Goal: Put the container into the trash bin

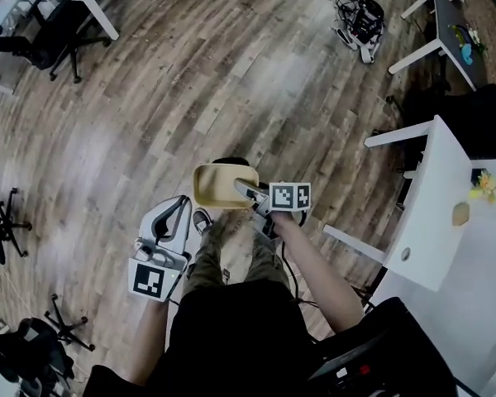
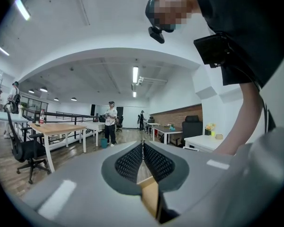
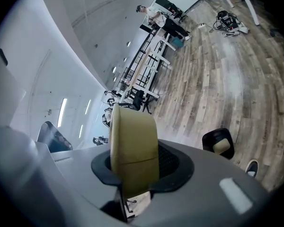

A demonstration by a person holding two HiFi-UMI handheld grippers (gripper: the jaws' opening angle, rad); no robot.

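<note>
The container (image 1: 219,185) is a tan, shallow tub. My right gripper (image 1: 242,189) is shut on its rim and holds it over the floor, just in front of the person's feet. Behind the tub's far edge peeks the rim of a black trash bin (image 1: 231,162). In the right gripper view the container (image 3: 132,143) stands edge-on between the jaws, and the trash bin (image 3: 218,144) sits on the floor below to the right, with something tan inside. My left gripper (image 1: 180,207) hangs lower left, shut and empty; in its own view the left gripper (image 2: 143,148) points level across the office.
White tables (image 1: 446,205) stand close on the right. Office chairs (image 1: 0,222) line the left side. A wheeled device with cables (image 1: 360,19) lies on the wooden floor far ahead. A person (image 2: 111,122) stands by desks in the distance.
</note>
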